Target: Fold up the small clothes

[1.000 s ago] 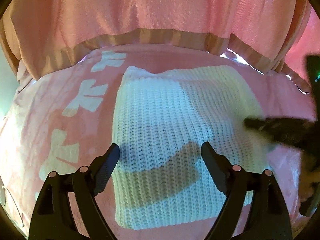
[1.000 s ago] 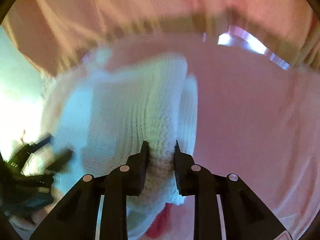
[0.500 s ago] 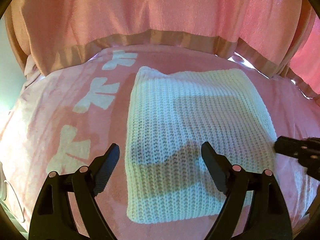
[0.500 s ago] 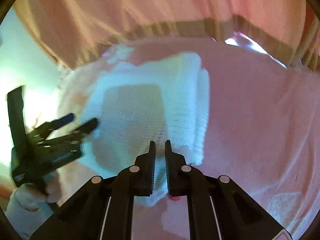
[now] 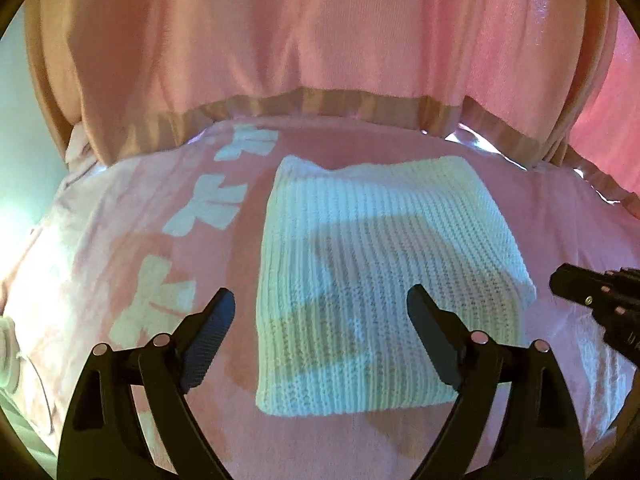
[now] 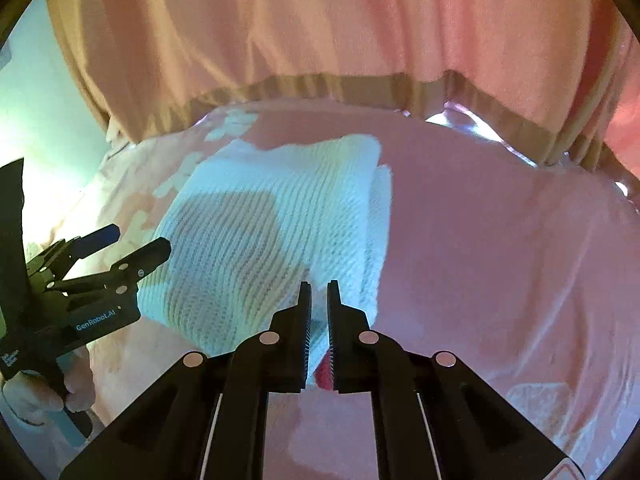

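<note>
A white knitted garment [image 5: 376, 280] lies folded into a rectangle on a pink blanket [image 5: 120, 240]. It also shows in the right wrist view [image 6: 260, 248], with stacked layers along its right edge. My left gripper [image 5: 320, 312] is open and empty, hovering over the garment's near half. My right gripper [image 6: 319, 296] has its jaws nearly closed with a narrow gap, at the garment's near right corner; nothing is clearly pinched between them. A small red bit [image 6: 325, 372] shows under it.
The pink blanket has white bow prints [image 5: 208, 212] left of the garment. A pink curtain [image 5: 320, 32] with a tan hem hangs behind the bed. The left gripper and the hand holding it show in the right wrist view [image 6: 80, 280].
My right gripper let go of the garment's edge, which now lies flat, and pulled back toward the near right corner. The left gripper stayed open and shifted slightly left.
</note>
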`<state>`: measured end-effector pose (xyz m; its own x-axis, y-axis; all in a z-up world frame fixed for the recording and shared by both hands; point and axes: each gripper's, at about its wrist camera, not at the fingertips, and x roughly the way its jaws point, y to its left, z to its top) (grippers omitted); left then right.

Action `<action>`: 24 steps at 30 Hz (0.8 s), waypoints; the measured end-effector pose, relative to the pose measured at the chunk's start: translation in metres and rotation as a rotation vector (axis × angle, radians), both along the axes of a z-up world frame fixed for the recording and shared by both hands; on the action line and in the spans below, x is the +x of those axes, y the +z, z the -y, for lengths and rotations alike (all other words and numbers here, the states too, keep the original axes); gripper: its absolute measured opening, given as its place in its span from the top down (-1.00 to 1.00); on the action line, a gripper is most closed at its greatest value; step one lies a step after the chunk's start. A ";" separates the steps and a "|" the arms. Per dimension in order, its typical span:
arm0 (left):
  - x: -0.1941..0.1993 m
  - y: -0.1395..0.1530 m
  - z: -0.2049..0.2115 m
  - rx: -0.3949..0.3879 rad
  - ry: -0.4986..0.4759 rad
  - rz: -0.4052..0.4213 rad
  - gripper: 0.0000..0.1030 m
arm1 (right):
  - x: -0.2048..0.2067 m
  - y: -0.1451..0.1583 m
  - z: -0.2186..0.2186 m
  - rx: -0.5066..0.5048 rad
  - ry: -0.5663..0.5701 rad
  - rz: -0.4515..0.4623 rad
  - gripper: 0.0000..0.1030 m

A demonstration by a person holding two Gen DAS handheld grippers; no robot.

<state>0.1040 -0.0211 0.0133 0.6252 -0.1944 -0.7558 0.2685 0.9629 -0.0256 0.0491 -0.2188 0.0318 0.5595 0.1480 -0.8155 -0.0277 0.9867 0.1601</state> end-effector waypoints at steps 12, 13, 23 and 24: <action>0.026 -0.045 -0.024 -0.133 0.011 -0.282 -0.07 | 0.047 -0.031 0.011 0.127 -0.023 -0.071 0.77; 0.023 -0.041 -0.023 -0.119 0.002 -0.267 -0.07 | 0.041 -0.015 0.008 0.118 -0.009 -0.019 0.78; 0.003 -0.023 -0.021 -0.049 0.000 -0.150 -0.52 | 0.017 -0.011 0.012 -0.001 -0.112 0.003 0.75; -0.003 -0.013 -0.021 -0.050 0.001 -0.106 -0.66 | 0.006 0.000 0.010 -0.029 -0.119 0.042 0.71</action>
<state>0.1005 -0.0005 -0.0001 0.5428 -0.2330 -0.8069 0.2609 0.9600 -0.1017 0.0547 -0.2287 0.0318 0.6057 0.0554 -0.7938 0.0840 0.9876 0.1330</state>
